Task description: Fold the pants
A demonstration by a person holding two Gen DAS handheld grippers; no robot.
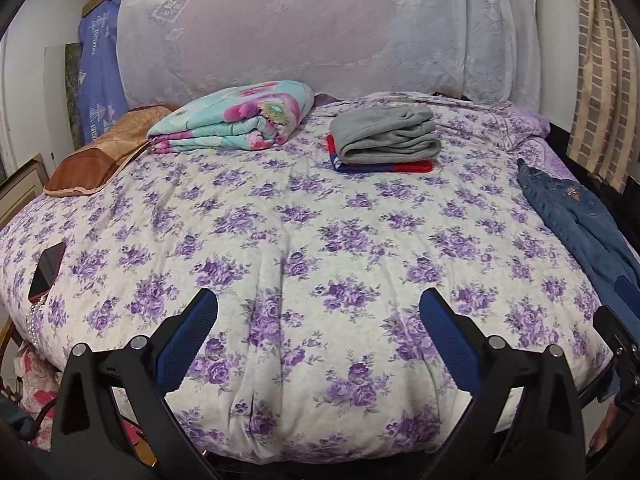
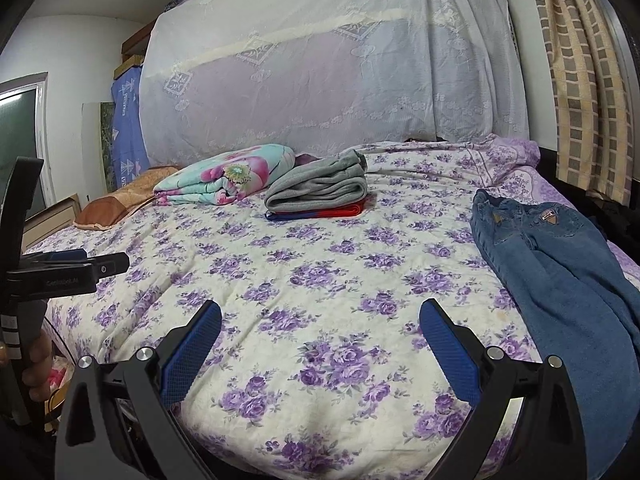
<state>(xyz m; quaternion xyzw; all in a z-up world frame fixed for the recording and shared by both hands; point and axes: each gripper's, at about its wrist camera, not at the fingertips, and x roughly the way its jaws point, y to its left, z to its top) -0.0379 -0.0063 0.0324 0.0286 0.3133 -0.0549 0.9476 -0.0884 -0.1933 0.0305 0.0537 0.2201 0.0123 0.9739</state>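
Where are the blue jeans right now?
The blue jeans lie unfolded along the bed's right edge, right of the folded grey pants, untouched.

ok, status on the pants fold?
Both hand-held grippers open, left, right, over the bed. Jeans unfolded at right edge, untouched. Path clear.

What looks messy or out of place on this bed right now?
Mainly the blue jeans: they lie rumpled and unfolded at the bed's right edge, while the grey pants sit neatly folded on a red and blue garment. A phone lies near the left edge.
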